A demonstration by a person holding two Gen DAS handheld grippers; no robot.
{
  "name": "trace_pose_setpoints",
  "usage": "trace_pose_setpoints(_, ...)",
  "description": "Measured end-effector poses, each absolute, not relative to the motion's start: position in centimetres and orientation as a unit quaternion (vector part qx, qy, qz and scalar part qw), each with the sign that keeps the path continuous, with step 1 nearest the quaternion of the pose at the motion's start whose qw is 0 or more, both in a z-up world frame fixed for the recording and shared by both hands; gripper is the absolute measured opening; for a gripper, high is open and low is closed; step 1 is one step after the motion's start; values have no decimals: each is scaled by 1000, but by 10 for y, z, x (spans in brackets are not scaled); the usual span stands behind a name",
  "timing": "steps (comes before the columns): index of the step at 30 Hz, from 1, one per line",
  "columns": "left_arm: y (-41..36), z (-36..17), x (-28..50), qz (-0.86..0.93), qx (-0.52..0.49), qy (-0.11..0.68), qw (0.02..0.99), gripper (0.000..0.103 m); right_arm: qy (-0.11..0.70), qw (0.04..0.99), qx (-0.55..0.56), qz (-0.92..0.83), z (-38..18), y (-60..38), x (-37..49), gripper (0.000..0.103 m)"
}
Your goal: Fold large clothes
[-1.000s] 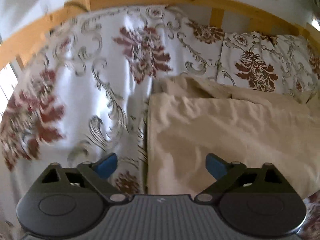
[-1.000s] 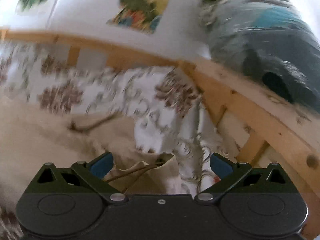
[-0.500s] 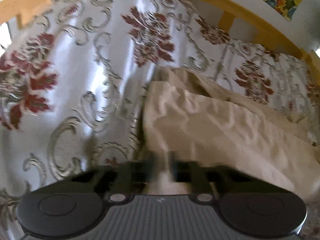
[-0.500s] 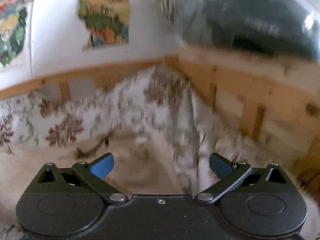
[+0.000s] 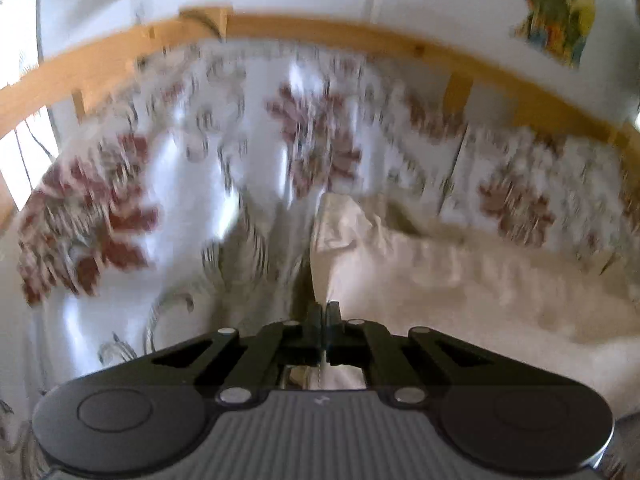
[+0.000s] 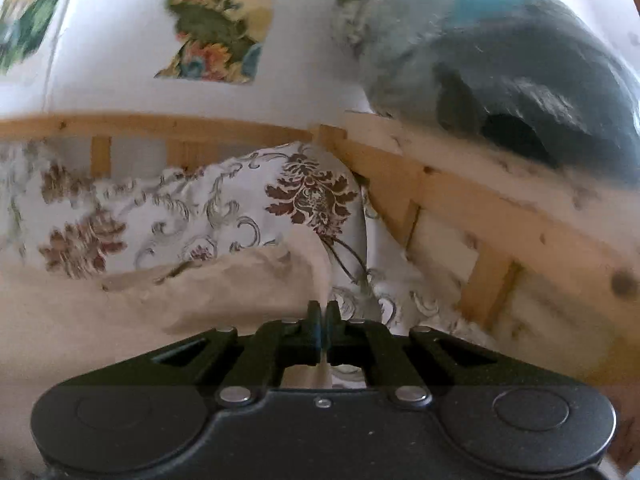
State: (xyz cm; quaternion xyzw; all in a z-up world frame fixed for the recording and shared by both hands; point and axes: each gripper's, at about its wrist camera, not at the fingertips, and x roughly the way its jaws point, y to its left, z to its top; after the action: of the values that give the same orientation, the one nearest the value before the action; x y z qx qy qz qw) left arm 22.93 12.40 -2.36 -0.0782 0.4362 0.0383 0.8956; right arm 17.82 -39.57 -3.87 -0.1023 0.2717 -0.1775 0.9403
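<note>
Now both grippers had just closed, the left gripper pinching the left edge of the beige garment and the right gripper its right edge, likely to lift for folding. It lay on the patterned bedspread, wooden rails crowding the far and right sides.

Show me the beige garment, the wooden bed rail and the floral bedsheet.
beige garment (image 5: pixel 460 280), left wrist view, its wrinkled middle.
wooden bed rail (image 6: pixel 472 192), right wrist view, its top board.
floral bedsheet (image 5: pixel 132 216), left wrist view, a red flower.
</note>
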Motion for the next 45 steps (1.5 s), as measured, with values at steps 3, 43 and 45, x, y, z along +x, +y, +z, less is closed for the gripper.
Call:
trace_pose_setpoints(3, 133, -45, 237, 41, -106, 475, 872, 5, 342, 920, -92, -170, -63, -403, 196, 1)
trace_pose_setpoints(43, 115, -64, 254, 81, -51, 349, 932, 8, 265, 947, -86, -158, -66, -407, 213, 2)
trace_pose_setpoints(45, 118, -63, 249, 99, -64, 355, 928, 20, 298, 940, -63, -154, -76, -410, 218, 10)
